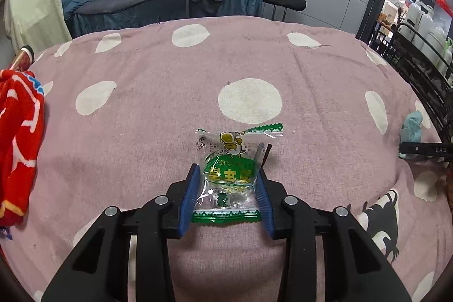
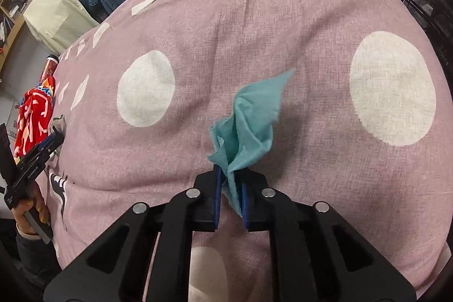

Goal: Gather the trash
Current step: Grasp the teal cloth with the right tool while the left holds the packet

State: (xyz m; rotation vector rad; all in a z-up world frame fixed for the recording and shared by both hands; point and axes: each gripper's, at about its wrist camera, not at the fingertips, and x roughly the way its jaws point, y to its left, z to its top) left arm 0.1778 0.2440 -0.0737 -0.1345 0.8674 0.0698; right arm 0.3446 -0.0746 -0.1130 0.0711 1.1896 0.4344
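Right now both grippers are down over a bed covered in a pink spotted sheet (image 1: 158,109). The left gripper (image 1: 226,177) has its blue pads (image 1: 189,197) drawn in against the two sides of a green-and-clear snack wrapper (image 1: 230,174), which lies flat on the sheet in the middle of the bed, nearer the front edge than the far one. Plenty of bare sheet lies open around the wrapper on every side. At the bed's left edge a red patterned cloth (image 1: 19,143) hangs in a heap, and a black wire rack (image 1: 419,70) stands along the right edge. The right gripper (image 2: 230,180) has its jaws pressed nearly together, pinching the lower end of a crumpled teal tissue (image 2: 249,120); the rest of the tissue stands up ahead of the fingertips, its top corner pointing toward the far edge. That tissue is close to the bed's right edge, with wide bare sheet around it. From the right wrist view, the hand (image 2: 31,208) holding the left gripper shows low at the left edge.
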